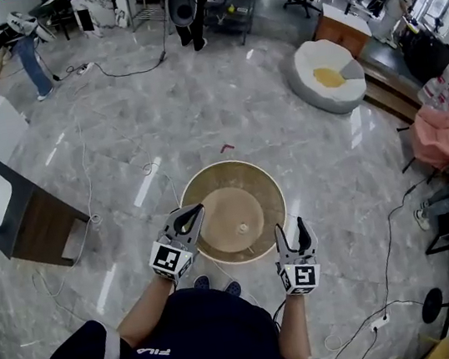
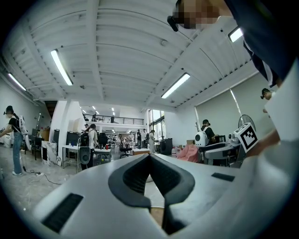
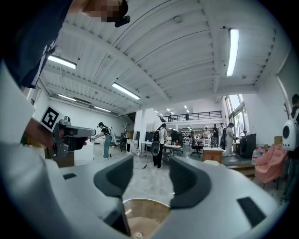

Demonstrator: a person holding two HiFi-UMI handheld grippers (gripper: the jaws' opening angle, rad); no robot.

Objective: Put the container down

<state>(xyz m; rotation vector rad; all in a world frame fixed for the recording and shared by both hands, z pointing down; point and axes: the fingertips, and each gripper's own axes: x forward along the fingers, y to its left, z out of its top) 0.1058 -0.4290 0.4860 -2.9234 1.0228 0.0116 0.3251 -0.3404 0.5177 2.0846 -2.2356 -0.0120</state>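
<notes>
Nearest, at 6 o'clock in the head view, is the person's dark-blue top [image 1: 191, 340]. Just beyond, the left gripper [image 1: 193, 213] has its black fingertips together at the 9 o'clock rim of the round, shallow tan container [image 1: 239, 189]; whether they pinch that rim I cannot tell. The right gripper [image 1: 291, 227] is by the container's 4 o'clock edge, its fingers apart with nothing between them. The container lies mid-frame over the grey marble floor [image 1: 116, 132], hiding part of the person's shoes [image 1: 203, 283]. A dark wooden cabinet [image 1: 33, 226] stands at 9 o'clock. Farther off, a white round cushion seat [image 1: 338, 93] is at 1 o'clock.
</notes>
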